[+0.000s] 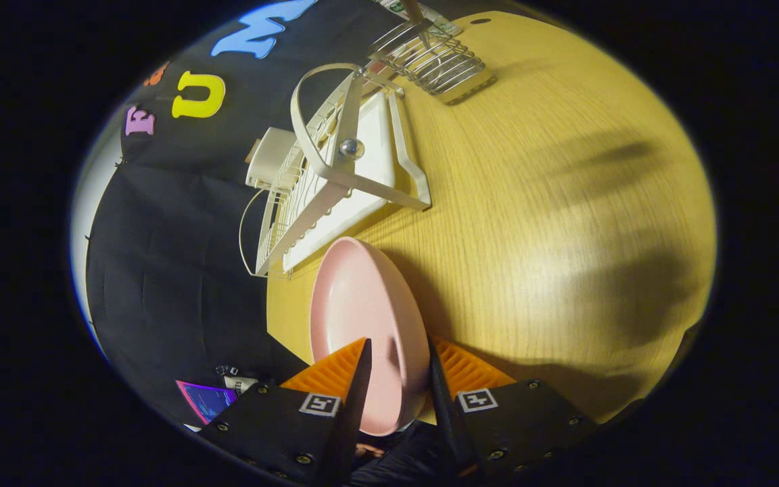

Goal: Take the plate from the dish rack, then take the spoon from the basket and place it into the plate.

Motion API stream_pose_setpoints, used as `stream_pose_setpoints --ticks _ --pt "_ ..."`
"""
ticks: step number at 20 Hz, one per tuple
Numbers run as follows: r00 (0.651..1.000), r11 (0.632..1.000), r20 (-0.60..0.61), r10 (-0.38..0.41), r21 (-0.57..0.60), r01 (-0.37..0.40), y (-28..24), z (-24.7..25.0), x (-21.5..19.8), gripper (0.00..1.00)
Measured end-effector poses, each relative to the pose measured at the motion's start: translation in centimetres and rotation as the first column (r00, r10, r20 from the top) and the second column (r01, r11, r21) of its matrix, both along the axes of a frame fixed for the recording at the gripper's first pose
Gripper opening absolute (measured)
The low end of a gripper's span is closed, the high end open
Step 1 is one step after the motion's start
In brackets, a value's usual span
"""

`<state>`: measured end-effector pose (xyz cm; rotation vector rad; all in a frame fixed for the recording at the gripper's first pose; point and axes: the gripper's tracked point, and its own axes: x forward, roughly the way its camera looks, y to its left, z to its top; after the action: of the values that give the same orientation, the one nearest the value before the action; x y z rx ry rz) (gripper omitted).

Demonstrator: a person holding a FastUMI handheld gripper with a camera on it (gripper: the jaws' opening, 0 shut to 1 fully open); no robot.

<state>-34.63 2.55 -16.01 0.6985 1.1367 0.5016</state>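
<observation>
Hanging behind everything on the left was the booth's black cloth wall point(159, 257); low against it, just left of the gripper's body, lay a small purple-and-blue card point(203, 400); beside the wall stood the white wire dish rack point(335, 182) on its white drip tray point(369, 169), resting on the wooden table point(552, 223); beyond the rack, further along the table, sat a wire basket point(437, 61) with 1 slim handle, probably the spoon point(416, 20), rising out of it; nearer the gripper, the pink plate point(362, 325) was out of the rack and held on edge just in front of it, above the table; the gripper point(396, 365) was clenched on the plate's rim, its 2 fingers pressing on either face; right of the plate, soft shadows crossed the bare tabletop.
</observation>
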Motion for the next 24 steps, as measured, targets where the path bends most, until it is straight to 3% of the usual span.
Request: stream_pose_setpoints --ticks 3,6,10,15,18,24 --pt "0.997 0.999 0.057 -0.048 -0.012 0.049 -2.2 1.9 0.7 0.49" --pt "0.970 0.986 0.202 -0.132 -0.075 0.150 -5.9 4.4 3.7 0.49" --pt "0.882 0.938 0.370 -0.291 -0.072 0.340 -10.6 8.8 8.5 0.48" --pt "0.755 0.875 0.530 -0.385 -0.050 0.481 -14.1 12.6 13.4 0.49" --pt "0.692 0.845 0.597 -0.406 -0.044 0.533 -15.5 14.7 16.0 0.48" --pt "0.667 0.827 0.604 -0.437 -0.022 0.562 -15.2 14.6 20.8 0.48"
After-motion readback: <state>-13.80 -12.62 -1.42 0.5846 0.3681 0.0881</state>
